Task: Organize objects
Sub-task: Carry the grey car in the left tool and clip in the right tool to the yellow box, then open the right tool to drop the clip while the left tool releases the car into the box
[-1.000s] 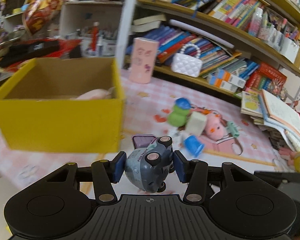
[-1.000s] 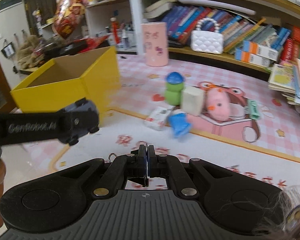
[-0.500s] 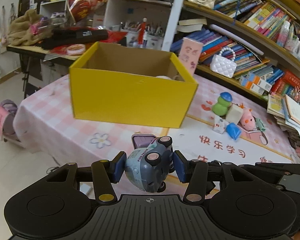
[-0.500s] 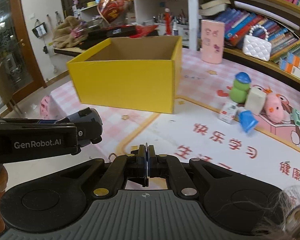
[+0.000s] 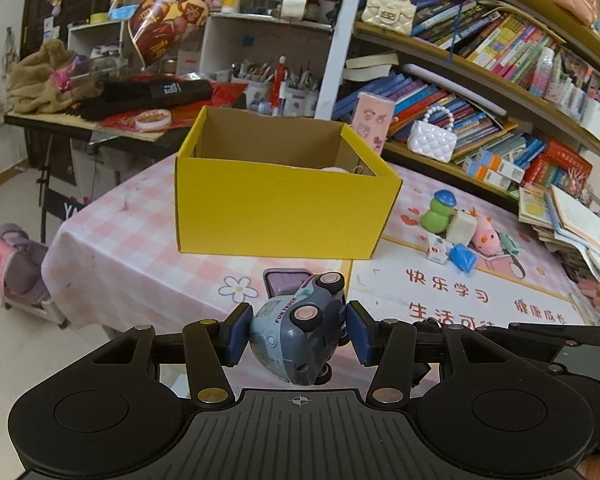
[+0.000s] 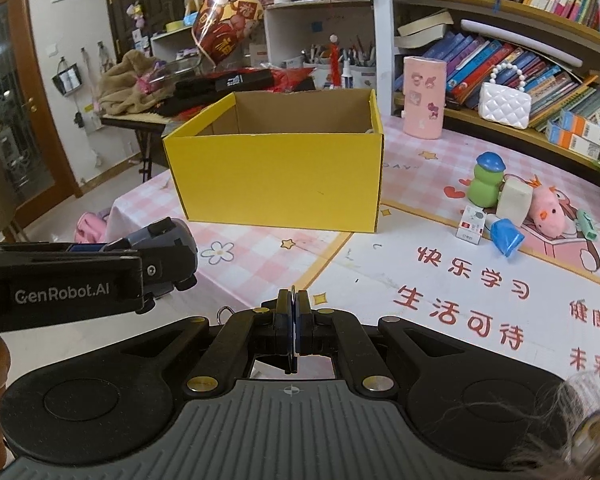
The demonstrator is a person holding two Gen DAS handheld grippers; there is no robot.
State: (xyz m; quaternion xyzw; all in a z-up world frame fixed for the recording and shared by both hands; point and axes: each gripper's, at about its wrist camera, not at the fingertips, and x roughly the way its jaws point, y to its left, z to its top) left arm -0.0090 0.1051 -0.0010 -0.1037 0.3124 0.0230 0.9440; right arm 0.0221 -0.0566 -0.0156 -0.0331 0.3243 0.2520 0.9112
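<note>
The left tongs [image 5: 296, 332] clench a grey toy truck [image 5: 300, 340] on its side, held above the tabletop [image 5: 140, 248] near the yellow box [image 5: 276, 216]. The right tongs [image 6: 294, 320] are pressed together, empty. Gripped across rounded sides, the truck could slip out before clearing the box's near wall.

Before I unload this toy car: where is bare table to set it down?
Free: the mat between the yellow box and the toy cluster, and the checked cloth in front of the box. Crowded: around the cluster.
</note>
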